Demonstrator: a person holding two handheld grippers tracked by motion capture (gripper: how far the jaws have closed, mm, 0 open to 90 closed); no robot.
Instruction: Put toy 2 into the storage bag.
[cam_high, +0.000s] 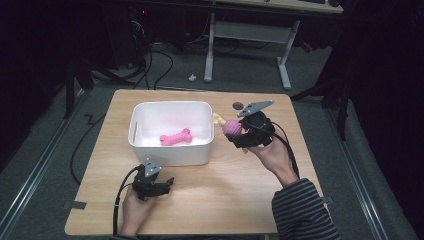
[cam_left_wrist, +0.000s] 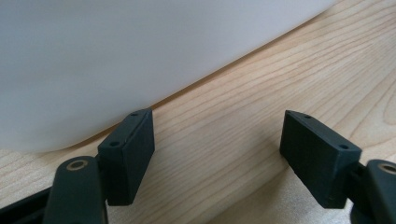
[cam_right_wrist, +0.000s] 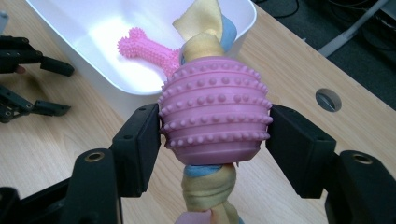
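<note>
Just beside the right wall of the white bin (cam_high: 170, 150), above the wooden table (cam_high: 225, 195), the right gripper (cam_high: 239, 131) holds a pink studded ball toy (cam_high: 231, 127) clear of the tabletop. In the right gripper view the ball toy (cam_right_wrist: 215, 109) sits squarely between the two black jaws, which press on its left and right flanks; its ribbed, knobbed body bulges forward past the pads. A braided rope (cam_right_wrist: 205, 32) of yellow and blue cloth runs through the ball, one end rising beyond it toward the bin's rim (cam_right_wrist: 243, 28) and the other end hanging down below the jaws. In the high view the yellow end of the rope (cam_high: 217, 118) points at the bin's right wall and lies very near its upper edge; I cannot tell whether it touches.

Inside the bin, on its floor, lies a pink bone toy (cam_high: 176, 137), its length running roughly across the bin, apart from the walls. The right gripper view shows the same bone (cam_right_wrist: 147, 46) beyond the ball, partly hidden behind it.

In front of the bin's near wall, toward its left corner, the left gripper (cam_high: 167, 184) rests low at the table in the person's left hand (cam_high: 132, 207). Its jaws stand wide apart with bare wood between them. In the left gripper view the bin's white wall (cam_left_wrist: 140, 56) rises close ahead, nearest the left-hand jaw, which is just short of it.

A round grey cable hole (cam_high: 238, 105) sits in the table behind the bin's right rear corner, near the right gripper.
</note>
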